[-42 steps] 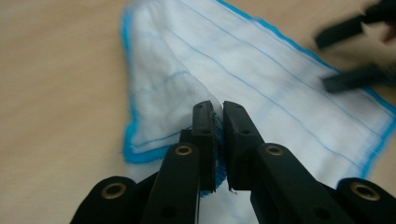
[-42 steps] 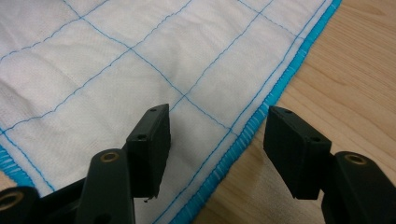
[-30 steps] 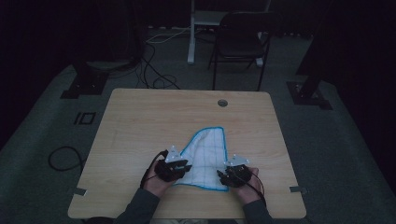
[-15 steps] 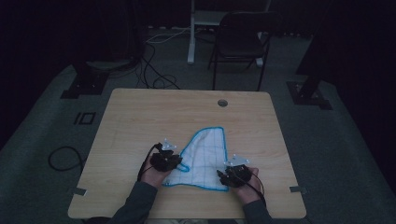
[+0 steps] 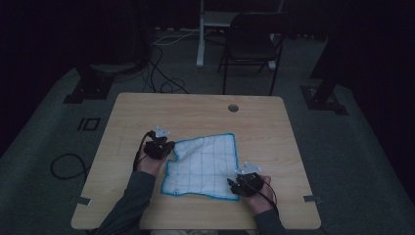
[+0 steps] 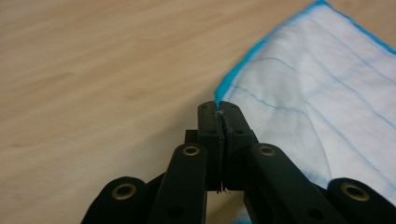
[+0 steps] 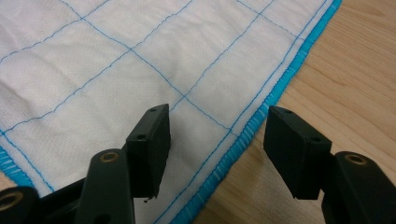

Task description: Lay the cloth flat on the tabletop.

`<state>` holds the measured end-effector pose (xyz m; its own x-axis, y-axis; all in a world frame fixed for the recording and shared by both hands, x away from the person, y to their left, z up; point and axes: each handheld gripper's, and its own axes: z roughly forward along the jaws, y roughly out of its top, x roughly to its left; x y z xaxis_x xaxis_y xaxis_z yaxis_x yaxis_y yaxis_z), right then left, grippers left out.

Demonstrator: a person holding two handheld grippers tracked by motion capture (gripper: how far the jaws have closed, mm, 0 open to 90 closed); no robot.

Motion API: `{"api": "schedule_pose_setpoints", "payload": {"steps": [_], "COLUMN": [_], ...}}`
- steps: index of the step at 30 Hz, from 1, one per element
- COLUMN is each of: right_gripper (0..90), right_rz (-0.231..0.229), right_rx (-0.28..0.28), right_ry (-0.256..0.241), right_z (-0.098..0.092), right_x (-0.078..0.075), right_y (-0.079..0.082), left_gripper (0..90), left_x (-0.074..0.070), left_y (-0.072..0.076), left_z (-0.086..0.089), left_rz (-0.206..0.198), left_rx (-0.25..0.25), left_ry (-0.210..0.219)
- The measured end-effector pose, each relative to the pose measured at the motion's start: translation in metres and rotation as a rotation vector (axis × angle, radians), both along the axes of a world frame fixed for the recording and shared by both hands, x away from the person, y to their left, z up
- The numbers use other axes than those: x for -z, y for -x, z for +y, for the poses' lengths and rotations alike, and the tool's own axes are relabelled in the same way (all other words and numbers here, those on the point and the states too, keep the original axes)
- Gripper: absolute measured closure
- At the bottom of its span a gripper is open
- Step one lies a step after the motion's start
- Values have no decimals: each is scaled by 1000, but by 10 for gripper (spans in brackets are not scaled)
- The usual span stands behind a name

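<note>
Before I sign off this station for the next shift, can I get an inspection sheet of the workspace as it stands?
Surface: wooden table, bare wood, one round hole near the far edge.
Job's things: white cloth with blue grid and blue hem, spread nearly flat, its far-left corner lifted.
Clutter: nothing seen.
Grippers: left tool shut on the cloth's corner; right tool open, jaws astride the cloth's hem.
Cables: a cable trails from each tool; more cables lie on the floor beyond the table.
Surroundings: dark room, folding chair behind the table, stand bases on the carpet.
</note>
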<state>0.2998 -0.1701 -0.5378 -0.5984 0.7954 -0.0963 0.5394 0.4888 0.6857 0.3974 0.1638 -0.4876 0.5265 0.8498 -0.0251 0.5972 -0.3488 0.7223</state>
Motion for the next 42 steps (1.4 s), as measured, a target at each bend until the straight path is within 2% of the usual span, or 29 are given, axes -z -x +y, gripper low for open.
{"api": "schedule_pose_setpoints", "payload": {"steps": [1,2,5,6,7,8,9,10,11,13,14,15,16,17,18,19,20,21,22,23,24,25,26,28,31,32,35,36,42], "right_gripper": [412,412,412,413,413,415,415,416,419,419,420,421,424,424,439,449,465,475,485,490,493,493,500,502,501,499,497,493,488], "right_rz": [0,0,2,1,1,1,1,1,0,-1,-12,-20,-33,-33,-62,-68,-79,-87,-89,-91,-92,-92,-92,-92,-72,-57,-37,-25,-12], "right_rx": [0,1,1,1,1,3,3,3,2,1,0,-3,-11,-11,-18,-17,-14,-16,-11,-6,-5,-5,1,1,2,9,13,13,0], "right_ry": [0,0,2,1,1,1,1,2,5,11,16,16,7,7,-2,-8,-16,-18,-29,-33,-35,-35,-37,-38,-49,-44,-33,-55,-76], "right_z": [0,0,0,0,0,0,0,0,1,1,3,4,5,5,9,10,12,12,14,16,17,17,21,23,24,24,22,18,13], "right_x": [0,0,0,0,0,0,0,0,0,-1,-1,-1,-3,-3,-6,-8,-10,-11,-12,-12,-12,-12,-11,-9,-4,-1,3,4,5], "right_y": [0,0,0,0,0,0,0,1,1,1,1,1,2,2,1,0,-1,-3,-7,-10,-13,-13,-19,-26,-34,-36,-37,-35,-27], "left_gripper": [890,890,884,877,864,823,789,789,769,760,753,748,747,742,738,739,739,739,739,739,739,739,741,743,744,745,745,744,745], "left_x": [0,0,1,4,4,7,7,7,7,6,5,5,6,6,8,12,14,14,21,21,27,27,35,41,46,47,47,48,50], "left_y": [0,-9,-17,-24,-24,-30,-30,-30,-29,-23,-14,-14,-1,-1,12,20,26,26,43,43,53,53,60,64,66,68,71,72,82], "left_z": [0,5,8,12,12,15,15,19,19,19,16,16,12,12,8,5,2,2,-4,-4,-8,-8,-11,-10,-5,0,4,8,13], "left_rz": [0,-2,-2,2,2,7,7,11,11,4,-5,-5,-13,-13,-14,-5,0,0,8,8,23,23,42,55,61,57,48,48,29], "left_rx": [0,-23,-48,-77,-77,-116,-116,-139,-140,-125,-97,-97,-61,-61,-30,-17,2,2,42,42,82,82,92,85,80,74,62,57,60], "left_ry": [0,-9,-16,-22,-22,-24,-24,-3,4,11,18,18,21,21,24,42,39,39,35,35,24,24,-14,-25,-24,-7,-18,-5,5]}}
